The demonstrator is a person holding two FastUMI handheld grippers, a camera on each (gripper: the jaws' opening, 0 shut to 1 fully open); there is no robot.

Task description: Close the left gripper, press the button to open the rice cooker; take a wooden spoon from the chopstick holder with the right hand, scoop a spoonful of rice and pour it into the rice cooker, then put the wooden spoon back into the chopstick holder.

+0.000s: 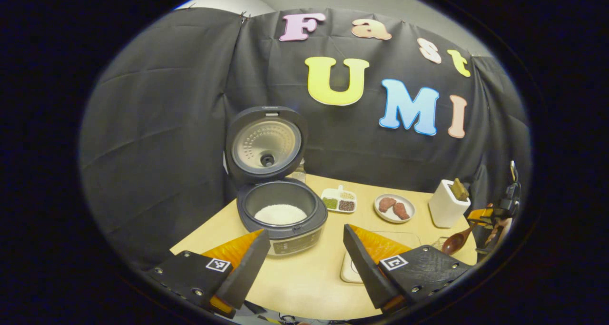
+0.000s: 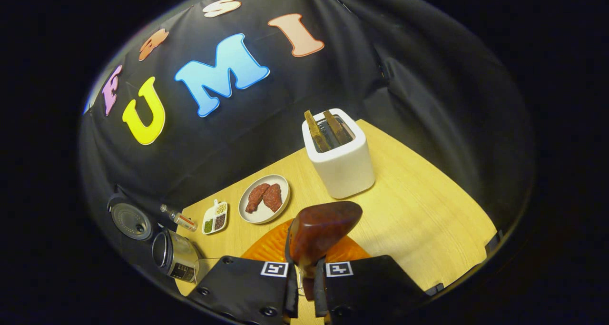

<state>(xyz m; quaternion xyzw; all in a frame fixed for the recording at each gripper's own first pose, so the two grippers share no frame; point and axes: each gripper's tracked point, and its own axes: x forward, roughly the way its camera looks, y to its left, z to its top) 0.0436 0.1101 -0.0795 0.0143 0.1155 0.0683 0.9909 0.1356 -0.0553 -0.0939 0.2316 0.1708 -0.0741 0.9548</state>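
Note:
The rice cooker point(image 1: 280, 220) stands open at the table's back left, lid point(image 1: 264, 144) upright and white rice point(image 1: 279, 214) in the pot. My left gripper point(image 1: 307, 232) hangs open in front of it, holding nothing. My right gripper point(image 2: 305, 272) is shut on the handle of the wooden spoon point(image 2: 323, 230), whose dark bowl points forward over the table. In the left gripper view the same spoon point(image 1: 454, 241) and right gripper point(image 1: 495, 218) sit at the far right, just in front of the white chopstick holder point(image 1: 447, 203). The holder point(image 2: 340, 158) has two wooden handles in it.
A plate with two meat pieces point(image 1: 394, 207) and a small divided dish of grains point(image 1: 338, 200) lie between cooker and holder. A pale shallow container point(image 1: 349, 272) sits by my left gripper's right finger. A small bottle point(image 2: 178, 218) lies near the cooker point(image 2: 176, 256).

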